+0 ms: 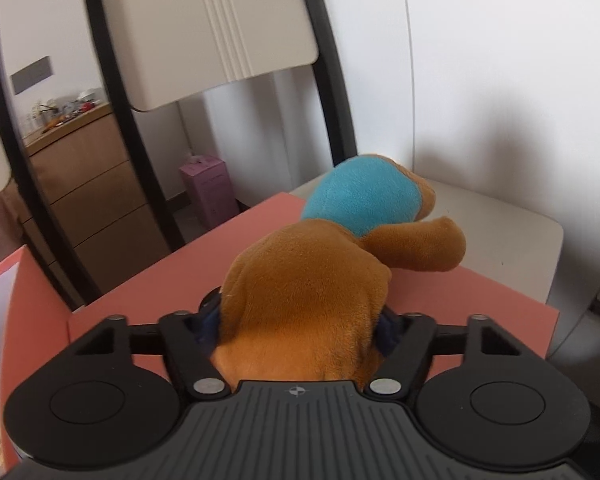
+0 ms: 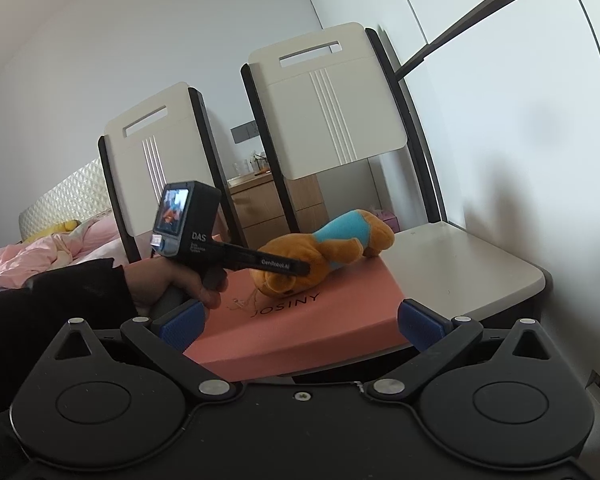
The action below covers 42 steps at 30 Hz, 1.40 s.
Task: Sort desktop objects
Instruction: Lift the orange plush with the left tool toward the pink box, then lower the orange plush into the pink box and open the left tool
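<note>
The plush bear (image 2: 320, 254), brown with a blue shirt, lies on its side on top of the pink box (image 2: 300, 320), its head toward the camera side of that box and its feet toward the far corner. The left gripper (image 1: 300, 328) is pinched on the bear's head, the two blue-padded fingers pressing into the soft fur from either side; from the right wrist view its black finger crosses the head just above the box lid. The right gripper (image 2: 302, 326) hangs back at the near edge of the pink box with its jaws spread wide and nothing between them. My worry is the hold: only the head is caught, and the stuffing gives, so on a lift the body would likely droop and swing, and the head could squeeze out of the pads if the grasp is shallow. A dragging leg or arm might also snag the lid or nudge the pink box, which sits on the white table (image 2: 480, 264) with its near corner out toward that table's edge. Behind the pink box stand two white chairs (image 2: 332, 100) close by, so a wide swing could brush the bear against a chair back.
</note>
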Each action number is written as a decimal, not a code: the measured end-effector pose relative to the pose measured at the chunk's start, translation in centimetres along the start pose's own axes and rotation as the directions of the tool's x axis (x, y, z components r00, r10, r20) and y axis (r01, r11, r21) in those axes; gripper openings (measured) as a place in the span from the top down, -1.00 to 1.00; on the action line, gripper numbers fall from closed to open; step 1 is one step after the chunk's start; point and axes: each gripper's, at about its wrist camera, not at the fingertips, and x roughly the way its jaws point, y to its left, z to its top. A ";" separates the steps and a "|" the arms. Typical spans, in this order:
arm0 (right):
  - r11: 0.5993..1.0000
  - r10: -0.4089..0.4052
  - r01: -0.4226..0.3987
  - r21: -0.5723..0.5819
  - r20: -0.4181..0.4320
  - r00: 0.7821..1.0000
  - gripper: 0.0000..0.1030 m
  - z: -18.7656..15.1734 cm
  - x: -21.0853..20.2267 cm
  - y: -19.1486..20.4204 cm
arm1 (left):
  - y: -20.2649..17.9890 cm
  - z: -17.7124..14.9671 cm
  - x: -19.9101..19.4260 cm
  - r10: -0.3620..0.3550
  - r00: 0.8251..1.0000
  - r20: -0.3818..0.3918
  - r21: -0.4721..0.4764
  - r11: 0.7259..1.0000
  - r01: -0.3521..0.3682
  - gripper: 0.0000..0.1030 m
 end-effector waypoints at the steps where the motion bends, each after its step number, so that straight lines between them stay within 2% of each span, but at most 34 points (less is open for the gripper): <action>1: 1.000 -0.003 0.003 0.001 -0.003 1.000 -0.99 0.0 0.1 0.0 | 0.0 0.1 -0.2 0.016 1.000 0.004 -0.008 1.000 -0.016 -0.31; 7: 1.000 -0.013 0.013 -0.006 -0.018 1.000 -0.99 -0.2 0.7 0.7 | 1.4 1.2 -2.6 0.089 0.995 0.053 -0.083 0.993 -0.085 -0.26; 14: 1.000 -0.001 0.000 -0.030 -0.031 1.000 -0.99 -0.1 1.8 2.3 | 4.5 2.9 -7.7 0.167 0.979 0.113 -0.182 0.973 -0.144 -0.26; 19: 0.997 0.025 -0.028 -0.069 -0.045 0.999 -0.99 -0.4 2.8 4.6 | 7.9 3.1 -11.5 0.245 0.959 0.145 -0.246 0.947 -0.205 -0.27; 22: 0.994 0.049 -0.054 -0.096 -0.053 0.997 -0.99 -0.6 3.4 6.3 | 10.4 2.5 -13.8 0.308 0.940 0.145 -0.288 0.922 -0.258 -0.27; 25: 0.989 0.081 -0.088 -0.121 -0.060 0.995 -0.99 -0.8 4.1 7.9 | 13.4 1.2 -16.0 0.372 0.919 0.132 -0.349 0.885 -0.308 -0.28; 28: 0.982 0.122 -0.131 -0.137 -0.072 0.990 -0.99 -1.1 4.8 9.5 | 16.6 -0.8 -18.4 0.439 0.893 0.100 -0.411 0.836 -0.365 -0.29; 30: 0.976 0.152 -0.162 -0.144 -0.079 0.985 -0.99 -1.2 5.2 10.4 | 18.4 -2.3 -19.1 0.493 0.867 0.066 -0.449 0.791 -0.416 -0.29; 33: 0.968 0.189 -0.201 -0.149 -0.091 0.978 -0.99 -1.4 5.9 11.8 | 20.7 -4.6 -19.7 0.581 0.814 0.000 -0.499 0.705 -0.504 -0.30; 35: 0.963 0.208 -0.222 -0.151 -0.100 0.973 -0.99 -1.5 6.4 12.6 | 21.7 -6.5 -19.9 0.610 0.791 -0.045 -0.526 0.659 -0.538 -0.30; 39: 0.959 0.228 -0.243 -0.149 -0.113 0.967 -0.99 -1.8 7.2 13.7 | 22.9 -9.6 -19.0 0.627 0.767 -0.135 -0.573 0.582 -0.577 -0.32; 42: 0.956 0.230 -0.247 -0.156 -0.121 0.966 -0.99 -2.3 7.1 14.3 | 23.2 -10.8 -18.0 0.621 0.763 -0.182 -0.589 0.552 -0.590 -0.34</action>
